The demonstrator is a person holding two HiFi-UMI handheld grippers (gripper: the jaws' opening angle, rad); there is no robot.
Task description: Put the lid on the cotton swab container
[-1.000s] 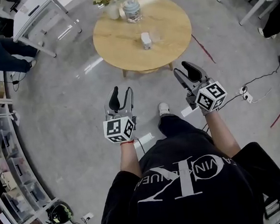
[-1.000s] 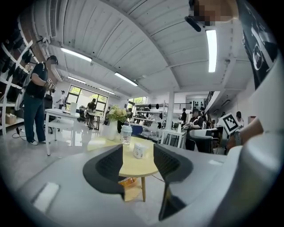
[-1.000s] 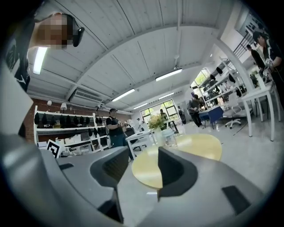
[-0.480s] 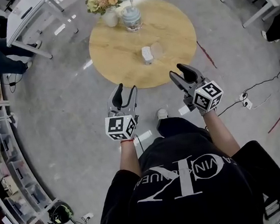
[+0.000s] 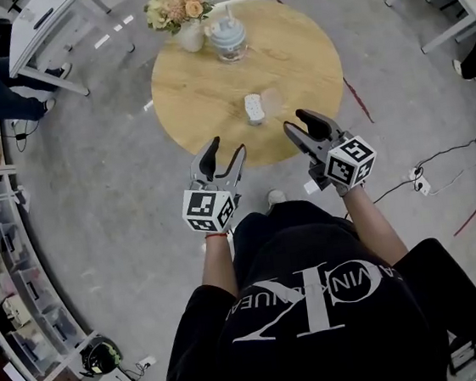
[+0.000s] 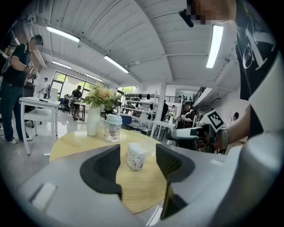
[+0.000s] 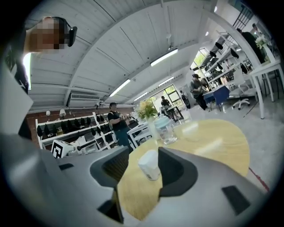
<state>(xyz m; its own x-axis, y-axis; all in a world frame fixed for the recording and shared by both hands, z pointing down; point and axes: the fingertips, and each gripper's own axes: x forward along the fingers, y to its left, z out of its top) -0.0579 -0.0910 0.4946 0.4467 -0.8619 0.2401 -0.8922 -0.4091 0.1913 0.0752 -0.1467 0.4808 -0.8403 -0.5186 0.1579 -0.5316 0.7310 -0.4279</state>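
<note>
The white cotton swab container stands near the middle of the round wooden table. A clear lid lies just right of it. My left gripper hovers over the table's near edge; its jaws are opening, with nothing between them. In the left gripper view the container shows ahead between the fingers, well beyond them. My right gripper is open over the near right edge, also empty. The right gripper view frames the container, with the lid behind it.
A glass jar with a pale blue lid and a flower vase stand at the table's far side. White tables stand at far left and far right. Shelving lines the left. Cables trail over the floor at right.
The person has stepped toward the table, so both grippers now reach its near edge. The left jaws stand a little wider.
</note>
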